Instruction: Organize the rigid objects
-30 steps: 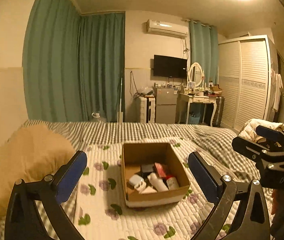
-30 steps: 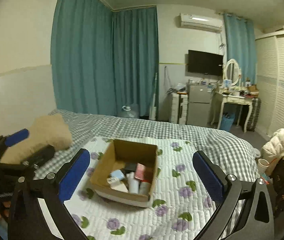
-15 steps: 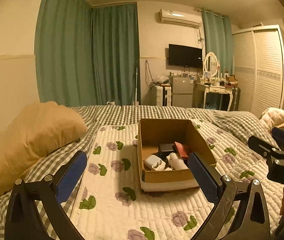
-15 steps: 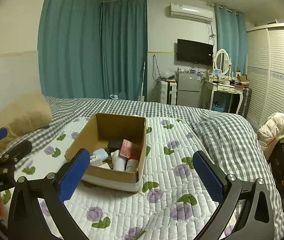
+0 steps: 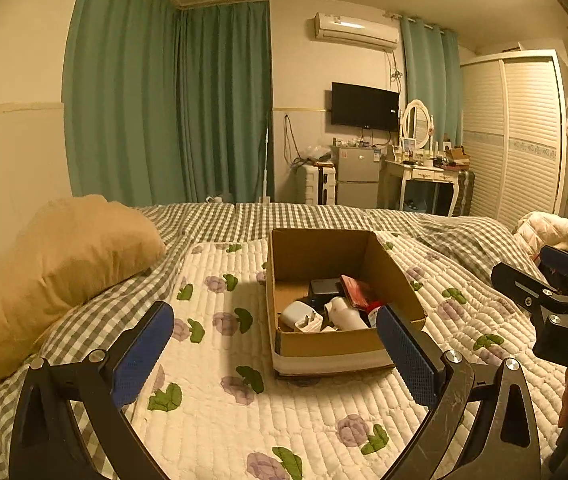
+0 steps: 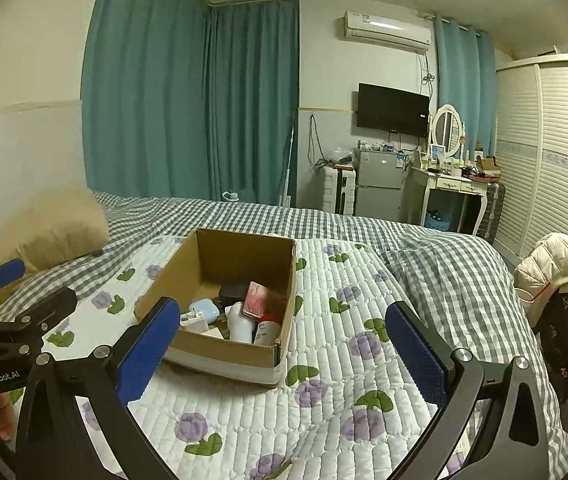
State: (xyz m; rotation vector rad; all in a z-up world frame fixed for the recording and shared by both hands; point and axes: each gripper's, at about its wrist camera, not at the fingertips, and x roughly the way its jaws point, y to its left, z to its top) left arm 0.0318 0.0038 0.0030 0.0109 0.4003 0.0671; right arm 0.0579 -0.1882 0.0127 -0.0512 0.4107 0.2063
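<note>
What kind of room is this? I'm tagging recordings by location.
A bedroom, most likely: a bed with a grey checked cover, a tan pillow, and a white louvred wardrobe beside a white dressing table.

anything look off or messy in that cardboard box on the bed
Nothing is spilled or damaged. The cardboard box sits upright on the quilt, but its contents are a loose jumble: a white charger, white bottle and pink packet lean on each other at angles rather than standing sorted.
</note>
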